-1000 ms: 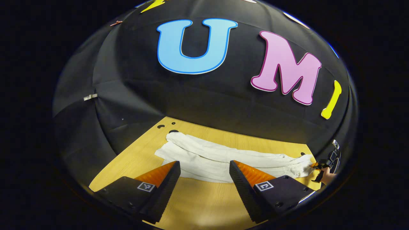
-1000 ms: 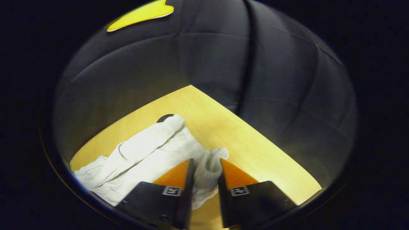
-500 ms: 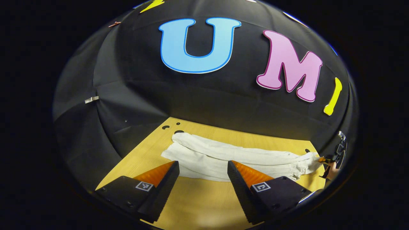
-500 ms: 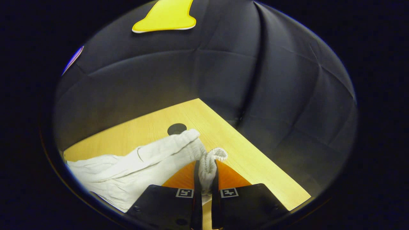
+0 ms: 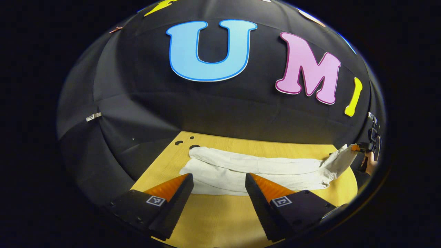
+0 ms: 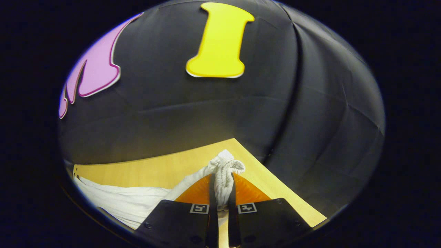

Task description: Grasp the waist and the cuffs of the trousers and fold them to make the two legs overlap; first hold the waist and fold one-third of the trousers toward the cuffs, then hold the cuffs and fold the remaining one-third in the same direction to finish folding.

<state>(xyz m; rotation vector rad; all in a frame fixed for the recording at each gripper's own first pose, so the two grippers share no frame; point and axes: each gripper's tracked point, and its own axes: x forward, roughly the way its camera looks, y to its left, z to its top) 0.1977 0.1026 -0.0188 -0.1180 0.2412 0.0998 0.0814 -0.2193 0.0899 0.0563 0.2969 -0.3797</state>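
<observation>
White trousers (image 5: 262,169) lie across the table (image 5: 220,220) at centre frame — the left gripper (image 5: 217,179) gapes wide, the right gripper (image 6: 220,182) pinches the waist (image 6: 225,168).

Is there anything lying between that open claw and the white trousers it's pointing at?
Nothing visible. Only bare wooden table lies between the open left claw and the white trousers stretched out just ahead of it. The right claw is already shut on one end of them.
</observation>
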